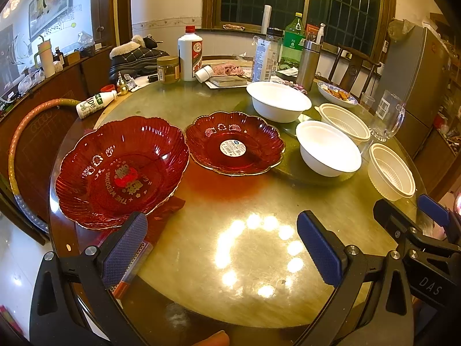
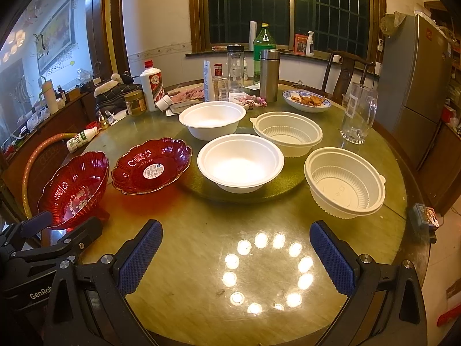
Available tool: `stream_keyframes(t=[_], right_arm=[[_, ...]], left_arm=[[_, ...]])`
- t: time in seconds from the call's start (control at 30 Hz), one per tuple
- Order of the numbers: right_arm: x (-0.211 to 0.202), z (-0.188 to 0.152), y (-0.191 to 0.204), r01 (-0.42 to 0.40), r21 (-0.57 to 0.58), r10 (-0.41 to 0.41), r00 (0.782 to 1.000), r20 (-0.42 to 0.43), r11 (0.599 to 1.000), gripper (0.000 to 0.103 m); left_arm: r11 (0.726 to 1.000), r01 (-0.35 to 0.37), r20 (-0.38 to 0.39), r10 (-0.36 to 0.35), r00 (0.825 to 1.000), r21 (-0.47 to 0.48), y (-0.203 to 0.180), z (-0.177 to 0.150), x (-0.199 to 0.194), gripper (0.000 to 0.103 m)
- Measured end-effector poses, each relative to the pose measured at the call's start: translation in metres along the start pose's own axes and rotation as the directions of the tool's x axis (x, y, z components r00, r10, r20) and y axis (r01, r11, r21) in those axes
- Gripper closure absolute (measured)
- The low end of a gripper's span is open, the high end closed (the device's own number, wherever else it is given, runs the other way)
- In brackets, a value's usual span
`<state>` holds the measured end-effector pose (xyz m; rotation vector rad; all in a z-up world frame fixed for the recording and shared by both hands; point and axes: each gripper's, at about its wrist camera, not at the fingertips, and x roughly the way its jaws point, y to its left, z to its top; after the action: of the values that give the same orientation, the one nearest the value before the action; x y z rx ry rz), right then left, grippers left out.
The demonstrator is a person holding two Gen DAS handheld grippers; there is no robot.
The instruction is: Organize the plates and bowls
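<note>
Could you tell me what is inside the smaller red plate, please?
Inside the smaller red plate sits a round white sticker with a barcode, plus white printed motifs near the far rim. Nothing else is inside; whatever the sticker covers cannot be seen.

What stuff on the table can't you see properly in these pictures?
- Near red plate: in the left wrist view its front rim hides behind a left gripper finger.
- Sticker on the far red plate: print too small to read in either view.
- Food on the blue-rimmed dish: too small to name in the right wrist view.
- Right gripper: open, empty.
</note>
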<state>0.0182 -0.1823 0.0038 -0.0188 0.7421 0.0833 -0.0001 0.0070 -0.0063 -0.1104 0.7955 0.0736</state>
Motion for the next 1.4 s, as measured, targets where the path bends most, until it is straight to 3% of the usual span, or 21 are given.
stream_keyframes(t=[1.0,1.13,1.27,1.4], right_arm=[[-0.006,0.001,0.004,-0.003,-0.003,0.003,1.000,0.005,1.000,0.000],[-0.004,0.002,0.008,-0.009,-0.012,0.009,1.000,0.003,1.000,0.000],[-0.001,0.007,0.018,-0.084,-0.003,0.084,0.996,-0.023,0.996,0.000],[0.007,0.016,0.045,-0.224,-0.009,0.223,0.972,-0.068,0.974,0.000]], left_arm=[[1.000,0.017,0.002,-0.017,1.000,-0.011,0.012,0.003,-0.008,0.000],[0.999,0.049,-0.002,-0.050,0.999,-0.023,0.021,0.006,-0.012,0.000],[0.995,0.087,0.012,-0.086,0.996,-0.057,0.057,0.012,-0.023,0.000],[0.988,0.005,0.072,0.006,0.997,-0.153,0.120,0.020,-0.030,0.000]])
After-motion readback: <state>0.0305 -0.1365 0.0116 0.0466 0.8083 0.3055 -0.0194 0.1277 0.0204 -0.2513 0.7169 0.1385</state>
